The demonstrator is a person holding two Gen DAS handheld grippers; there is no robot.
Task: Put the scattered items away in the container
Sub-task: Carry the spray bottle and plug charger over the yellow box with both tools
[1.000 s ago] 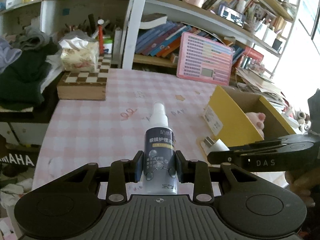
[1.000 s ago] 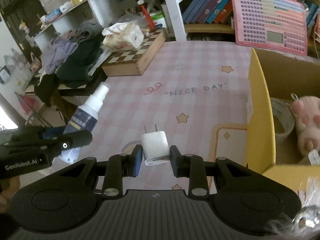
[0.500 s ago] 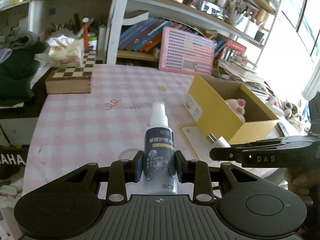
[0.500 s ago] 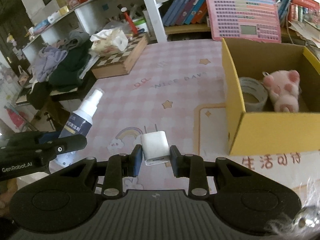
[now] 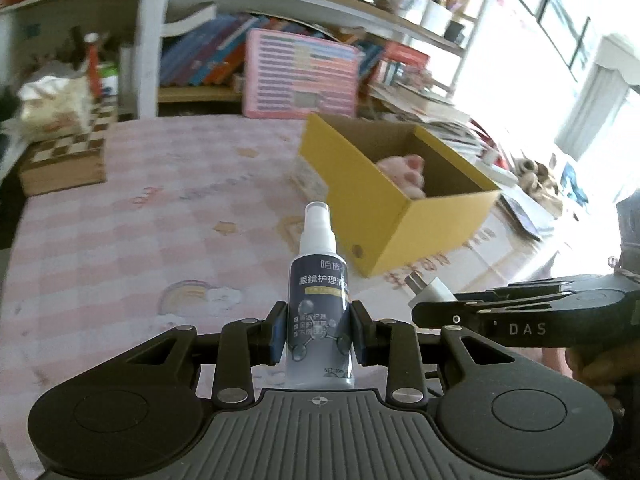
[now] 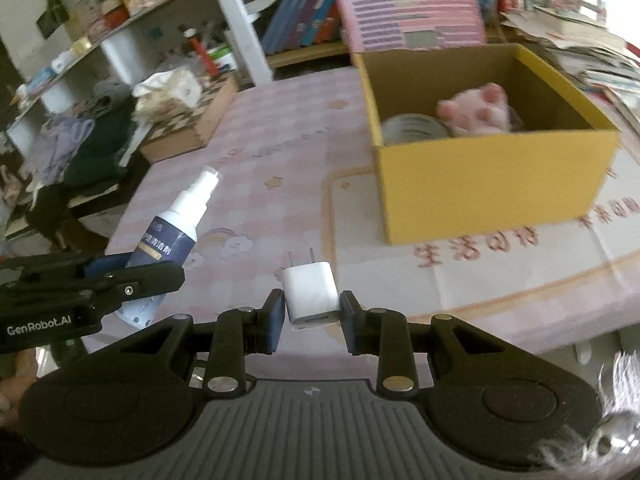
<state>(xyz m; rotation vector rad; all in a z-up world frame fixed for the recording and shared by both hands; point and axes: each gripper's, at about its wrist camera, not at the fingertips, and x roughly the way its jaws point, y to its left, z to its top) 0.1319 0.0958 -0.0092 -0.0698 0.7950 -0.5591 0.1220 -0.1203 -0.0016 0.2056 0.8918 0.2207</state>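
My left gripper [image 5: 318,334] is shut on a dark spray bottle [image 5: 320,300] with a white nozzle, held upright above the pink checked tablecloth. My right gripper [image 6: 310,316] is shut on a white plug charger [image 6: 310,294], prongs pointing away. Each gripper shows in the other's view: the spray bottle [image 6: 172,232] at the left, the charger [image 5: 430,292] at the right. The yellow cardboard box [image 6: 492,178] stands open ahead and right of both, and holds a pink plush toy [image 6: 476,114] and a tape roll [image 6: 412,130]. The same box [image 5: 396,204] lies beyond the bottle.
A wooden chessboard box [image 5: 66,160] with a tissue pack [image 5: 52,104] on it sits at the table's far left. A pink board [image 5: 300,74] leans against bookshelves behind. Dark clothes [image 6: 88,148] pile off the left edge. Papers [image 6: 580,40] are stacked right of the box.
Both grippers have drawn back and swung, each keeping its item. The yellow box now shows whole and nearer the middle of each view, its inside visible.
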